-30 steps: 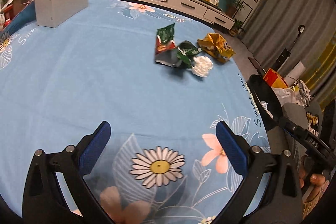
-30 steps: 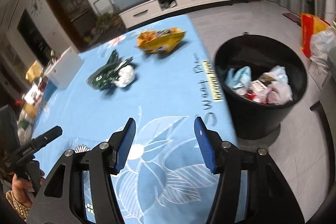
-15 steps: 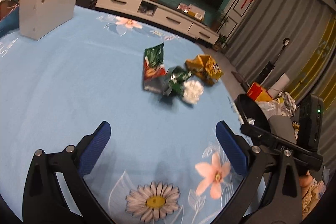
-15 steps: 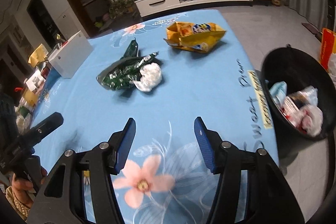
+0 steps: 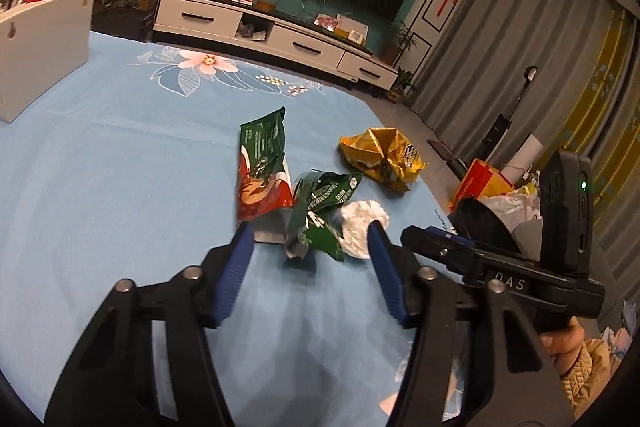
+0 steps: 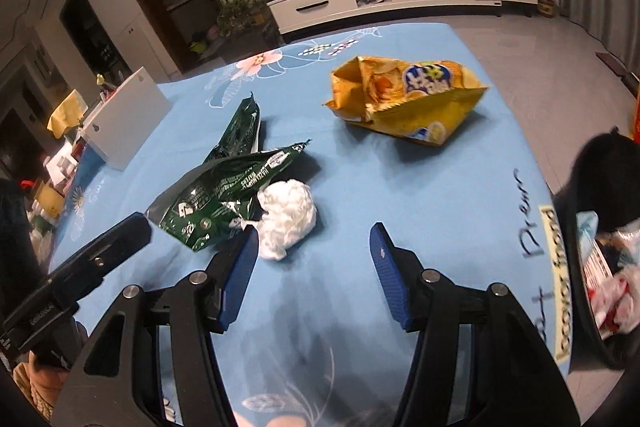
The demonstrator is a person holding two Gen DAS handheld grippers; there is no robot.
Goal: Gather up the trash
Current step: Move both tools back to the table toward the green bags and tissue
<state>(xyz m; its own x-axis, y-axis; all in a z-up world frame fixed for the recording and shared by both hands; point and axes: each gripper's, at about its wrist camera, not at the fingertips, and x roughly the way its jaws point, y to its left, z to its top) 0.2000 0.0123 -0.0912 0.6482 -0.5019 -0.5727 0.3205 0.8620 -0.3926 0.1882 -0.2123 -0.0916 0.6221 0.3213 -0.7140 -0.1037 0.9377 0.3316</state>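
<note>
On the blue flowered tablecloth (image 5: 100, 167) lies a pile of trash: a red and green snack bag (image 5: 262, 171), a crumpled dark green wrapper (image 5: 320, 211), a white tissue ball (image 5: 362, 223) and a yellow chip bag (image 5: 380, 155). My left gripper (image 5: 310, 239) hovers just short of the green wrapper. Its jaws are closing, and the pads touch nothing. In the right wrist view my right gripper (image 6: 313, 231) stands open over bare cloth. The tissue ball (image 6: 286, 219) lies by its left fingertip, with the green wrapper (image 6: 216, 195) further left and the yellow bag (image 6: 404, 103) beyond.
A black bin (image 6: 600, 207) with trash inside stands off the table's right edge. A white box (image 6: 124, 119) sits at the far left of the table. A white TV cabinet (image 5: 260, 31) lines the back wall. A hand (image 5: 568, 343) holds the other tool at right.
Both grippers have moved forward over the table to the trash pile. The left jaws have narrowed from wide open. The right jaws keep the same gap.
</note>
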